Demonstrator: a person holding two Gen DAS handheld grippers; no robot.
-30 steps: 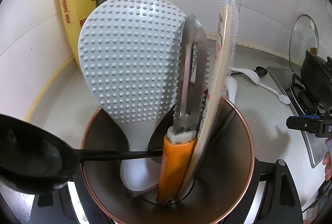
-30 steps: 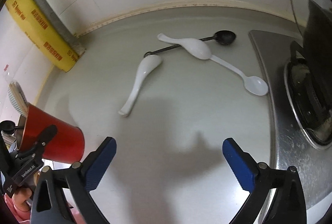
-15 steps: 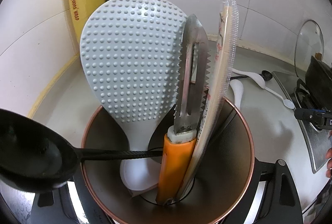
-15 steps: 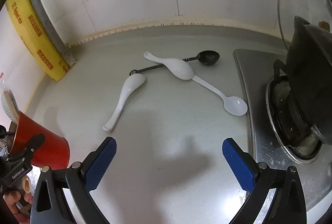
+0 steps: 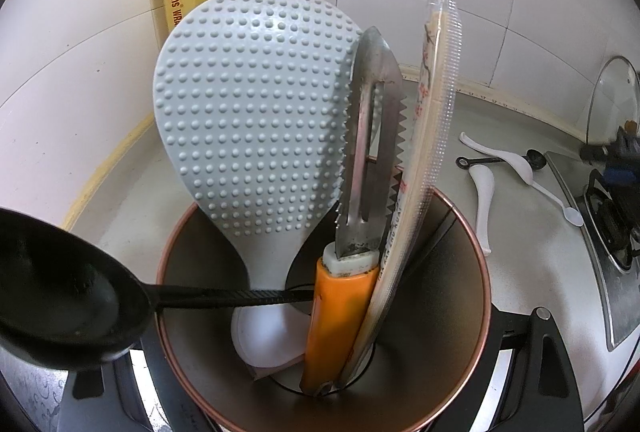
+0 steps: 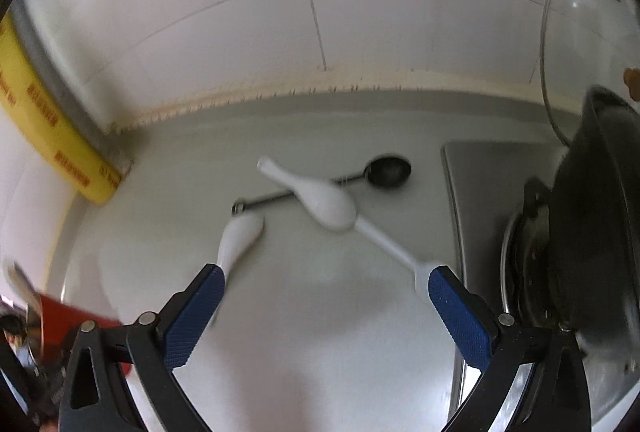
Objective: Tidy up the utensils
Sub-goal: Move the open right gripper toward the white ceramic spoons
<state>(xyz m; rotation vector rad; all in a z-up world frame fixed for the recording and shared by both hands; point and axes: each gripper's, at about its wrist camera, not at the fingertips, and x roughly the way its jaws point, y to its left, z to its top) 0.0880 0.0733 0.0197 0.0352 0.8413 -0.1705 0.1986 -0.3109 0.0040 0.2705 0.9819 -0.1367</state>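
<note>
Utensils: we count four spoons [image 6: 332,203] loose mid-worktop [image 6: 320,332].
Left claw [image 5: 320,372]: we pinch the holder cup [image 5: 472,232]; top-heavy, could tip.
Right claw [image 6: 324,292]: spread, empty; crossed spoons may scatter.

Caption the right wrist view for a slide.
Open right gripper above a grey counter, facing three white spoons and a black measuring spoon beside the stove.

A cup [image 5: 460,384] is holding a rice paddle [image 5: 252,127], a peeler [image 5: 360,191] to its right and wrapped chopsticks [image 5: 436,135] further right, all standing upright. A ladle [image 5: 68,288] is leaning over the cup's left rim. On the counter [image 6: 320,312] behind, four spoons are lying: one [image 6: 316,195] crossing a small ladle [image 6: 388,171], one [image 6: 240,240] left, one [image 6: 384,240] right. A stove [image 6: 532,256] is sitting right of them.
</note>
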